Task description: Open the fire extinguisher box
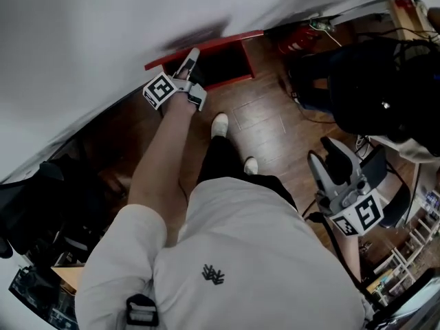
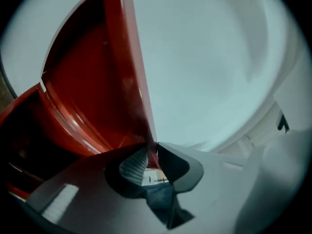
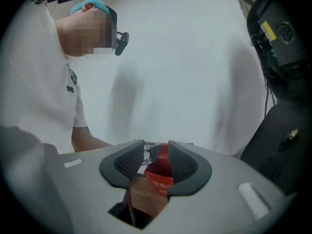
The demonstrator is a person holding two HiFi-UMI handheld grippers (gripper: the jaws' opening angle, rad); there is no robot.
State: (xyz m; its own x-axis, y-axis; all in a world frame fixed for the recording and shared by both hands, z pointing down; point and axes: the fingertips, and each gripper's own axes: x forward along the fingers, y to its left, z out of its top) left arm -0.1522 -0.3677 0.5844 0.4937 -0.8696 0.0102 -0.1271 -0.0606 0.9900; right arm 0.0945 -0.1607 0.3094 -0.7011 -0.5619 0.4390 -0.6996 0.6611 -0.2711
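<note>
The red fire extinguisher box (image 1: 230,66) stands on the wooden floor against the white wall (image 1: 96,33). Its thin red lid (image 1: 206,45) is raised along the top. My left gripper (image 1: 191,52) reaches down to that lid. In the left gripper view the lid's edge (image 2: 139,82) runs between the pads and my left gripper (image 2: 152,155) is shut on it. My right gripper (image 1: 324,151) hangs back at the right, well away from the box. It stands open (image 3: 157,150) with nothing between its jaws; the box (image 3: 163,174) shows far off through the gap.
A red extinguisher (image 1: 299,40) lies on the floor right of the box, beside a black chair with dark bags (image 1: 375,81). The person's white shoes (image 1: 220,124) stand just in front of the box. Dark clutter (image 1: 41,205) fills the left side.
</note>
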